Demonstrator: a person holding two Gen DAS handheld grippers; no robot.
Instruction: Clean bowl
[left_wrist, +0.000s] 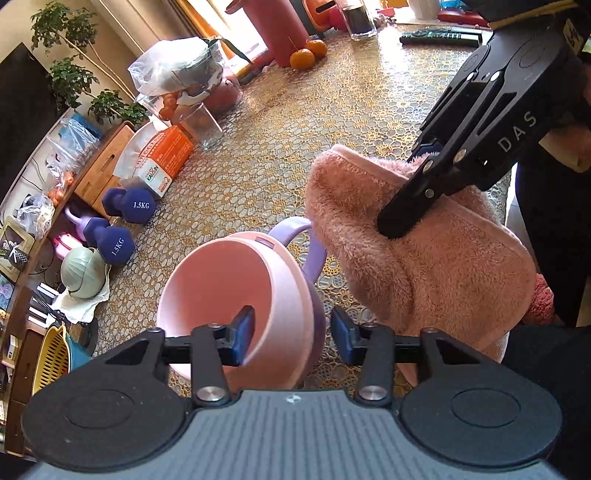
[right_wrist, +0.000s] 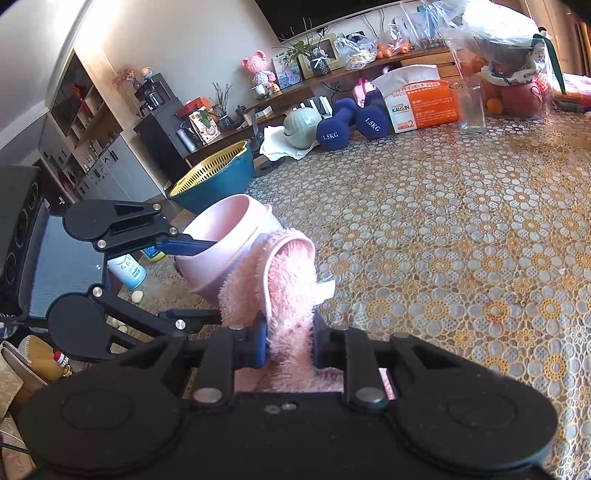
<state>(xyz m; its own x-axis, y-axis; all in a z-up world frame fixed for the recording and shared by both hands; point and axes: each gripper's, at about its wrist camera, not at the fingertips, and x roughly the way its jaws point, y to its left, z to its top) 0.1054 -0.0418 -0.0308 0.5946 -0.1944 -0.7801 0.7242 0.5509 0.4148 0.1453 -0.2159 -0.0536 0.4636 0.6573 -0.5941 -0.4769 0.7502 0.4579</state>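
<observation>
A pink bowl (left_wrist: 229, 280) (right_wrist: 221, 236), nested in a purple holder with a loop handle (left_wrist: 291, 225), hangs tilted near the table's edge with its mouth turned sideways. My left gripper (left_wrist: 291, 332) straddles its wall, one blue pad (left_wrist: 243, 332) inside and the other outside, and holds it. A fluffy pink towel (left_wrist: 424, 266) (right_wrist: 280, 280) is bunched beside the bowl, against its outer side. My right gripper (right_wrist: 290, 343) is shut on the towel, its near finger (left_wrist: 406, 199) sunk in the pile.
The table has a yellow-and-white lace-pattern cloth (left_wrist: 295, 147). At its far side lie two blue dumbbells (left_wrist: 129, 206), an orange box (left_wrist: 166, 158), a glass (left_wrist: 207, 125), bagged fruit (left_wrist: 177, 70) and oranges (left_wrist: 303, 57). A yellow-and-blue basket (right_wrist: 214, 177) sits off the table's edge.
</observation>
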